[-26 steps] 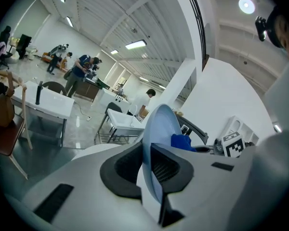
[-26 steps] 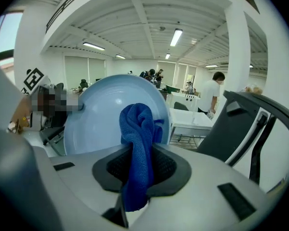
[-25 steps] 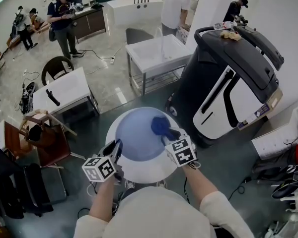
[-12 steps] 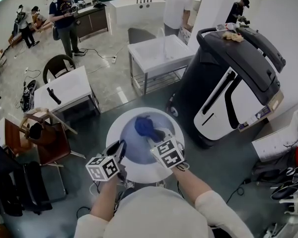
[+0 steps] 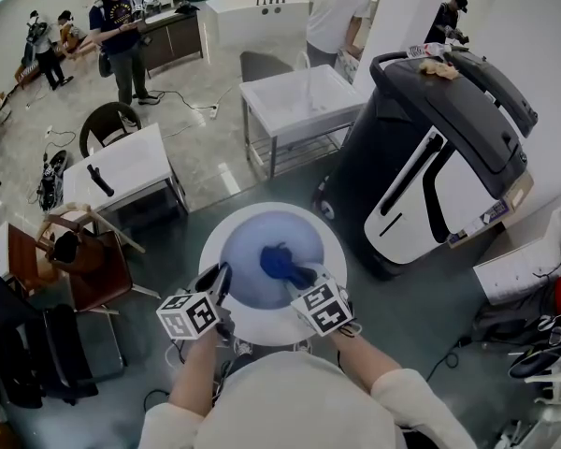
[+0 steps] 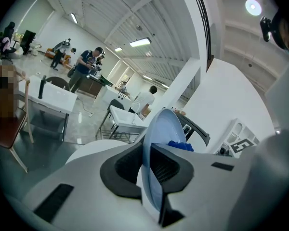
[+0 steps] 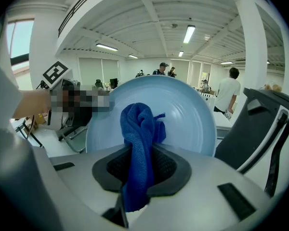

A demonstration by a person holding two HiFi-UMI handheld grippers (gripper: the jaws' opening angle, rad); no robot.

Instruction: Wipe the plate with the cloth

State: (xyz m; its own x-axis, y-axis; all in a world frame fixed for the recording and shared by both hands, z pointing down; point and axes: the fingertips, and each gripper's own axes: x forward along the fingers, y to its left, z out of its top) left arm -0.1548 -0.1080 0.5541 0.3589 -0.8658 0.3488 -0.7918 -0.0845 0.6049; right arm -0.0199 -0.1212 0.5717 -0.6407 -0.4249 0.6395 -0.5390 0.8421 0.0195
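On my left, the left claw [image 5: 222, 281] is clamped on the rim of the plate [image 5: 248, 237]. In the left gripper view the left claw [image 6: 147, 162] has its dark pads [image 6: 123, 170] tight against both faces of that rim. The plate [image 6: 164, 129] runs edge-on straight out ahead of the jaws.

The plate is pale blue, round and shallow, with a smooth, slightly glossy face and faint rings inside a raised lip. It sits over the round white table [image 5: 262, 324]. I cannot tell whether its far edge rests on the tabletop.

Just right of the left claw's tip, on the plate's face, is the cloth [image 5: 279, 262]. It is deep blue with a nubby towel weave, bunched into a twisted wad. From the left claw it peeks over the plate's rim as a small blue lump [image 6: 179, 146].

Further right, the right claw [image 5: 294, 277] grips that cloth. In the right gripper view the right claw [image 7: 139, 170] has its jaws closed on the folded cloth [image 7: 139, 129], which stands up past the tips and meets the plate [image 7: 192, 114] just ahead. A loose end hangs back below the jaws.

Well to the right of the right claw stands a big black and white machine [image 5: 430, 157].
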